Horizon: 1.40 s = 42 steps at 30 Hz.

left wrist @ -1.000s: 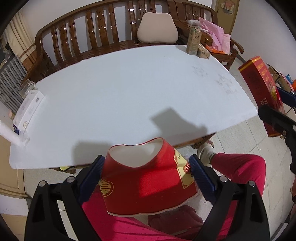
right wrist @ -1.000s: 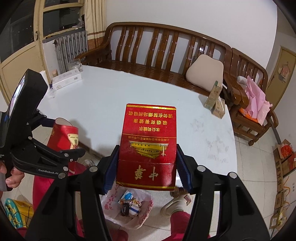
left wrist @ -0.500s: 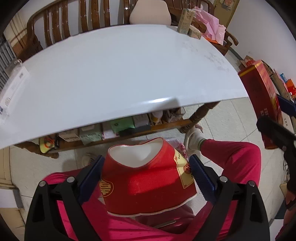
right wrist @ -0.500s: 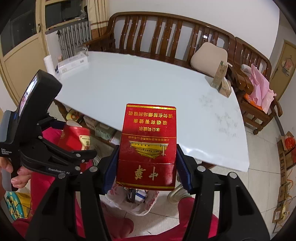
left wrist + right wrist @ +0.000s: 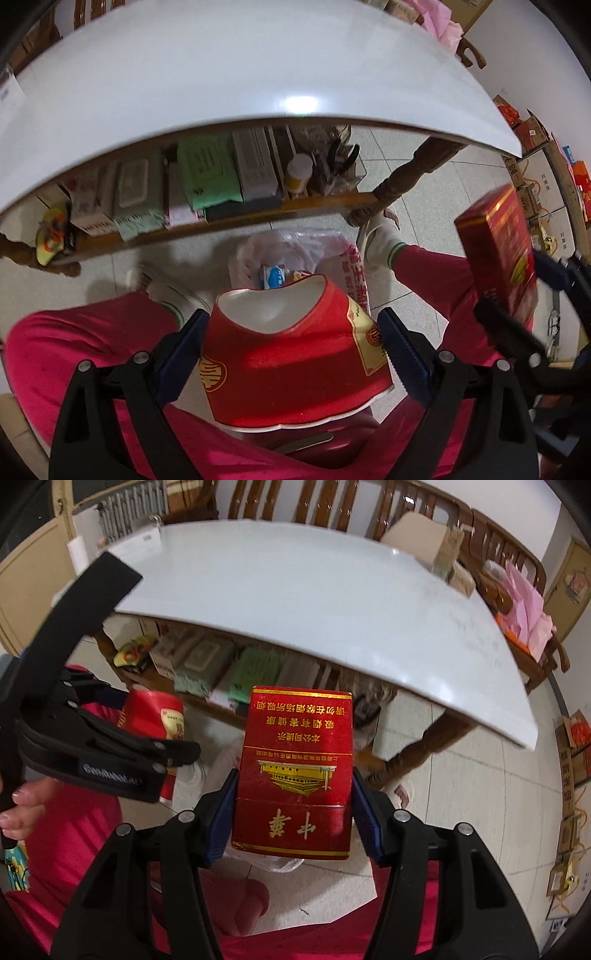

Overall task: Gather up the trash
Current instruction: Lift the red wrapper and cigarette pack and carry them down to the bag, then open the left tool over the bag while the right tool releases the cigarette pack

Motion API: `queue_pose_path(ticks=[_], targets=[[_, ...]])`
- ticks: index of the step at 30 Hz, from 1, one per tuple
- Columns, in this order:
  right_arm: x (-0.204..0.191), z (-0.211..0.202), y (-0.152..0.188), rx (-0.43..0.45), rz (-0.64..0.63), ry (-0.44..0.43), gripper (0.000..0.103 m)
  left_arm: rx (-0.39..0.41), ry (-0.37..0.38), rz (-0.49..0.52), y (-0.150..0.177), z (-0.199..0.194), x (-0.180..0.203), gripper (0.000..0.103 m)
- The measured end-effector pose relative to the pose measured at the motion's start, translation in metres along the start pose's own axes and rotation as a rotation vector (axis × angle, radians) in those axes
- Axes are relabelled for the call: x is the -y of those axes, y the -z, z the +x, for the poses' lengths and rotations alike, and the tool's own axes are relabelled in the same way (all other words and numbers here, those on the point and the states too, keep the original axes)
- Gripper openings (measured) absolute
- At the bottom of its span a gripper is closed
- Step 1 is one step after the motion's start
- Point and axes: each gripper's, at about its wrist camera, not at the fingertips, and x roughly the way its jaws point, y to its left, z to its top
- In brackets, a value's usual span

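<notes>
Both grippers dropped from tabletop height to below table edge (image 5: 295, 114); bag now in view. Your left gripper (image 5: 291, 354) pinches red paper cup (image 5: 288, 369) across its walls, already squashed: light, soft, don't squeeze harder. Right gripper (image 5: 293, 812), about half open, clamps red carton (image 5: 295, 768) by side faces near base: light, stiff, glossy, may slip. Trash bag (image 5: 295, 243) on floor between your feet, below cup, thin and floppy.

Squashed red cup (image 5: 291, 354), red carton (image 5: 295, 771)

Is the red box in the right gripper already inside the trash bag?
No, the red box is clamped in the right gripper above the bag.
</notes>
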Motion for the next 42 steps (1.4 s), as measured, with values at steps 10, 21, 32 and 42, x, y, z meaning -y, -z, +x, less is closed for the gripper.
queue_pose_path(ticks=[10,21,32,42], targets=[[0.006,0.073,0.032,-0.151,0.078,-0.073,0.056,-0.101,0.016,-0.066,-0.008,0.068,-0.003,0.089],[0.013,0.147,0.065,-0.312,0.170,-0.126,0.056,-0.193,0.014,-0.150,-0.025,0.137,-0.018,0.089],[0.012,0.191,0.079,-0.422,0.250,-0.177,0.057,-0.305,0.029,-0.196,-0.030,0.191,-0.029,0.089],[0.002,0.231,0.081,-0.495,0.282,-0.234,0.057,-0.364,0.036,-0.225,-0.037,0.226,-0.033,0.089]])
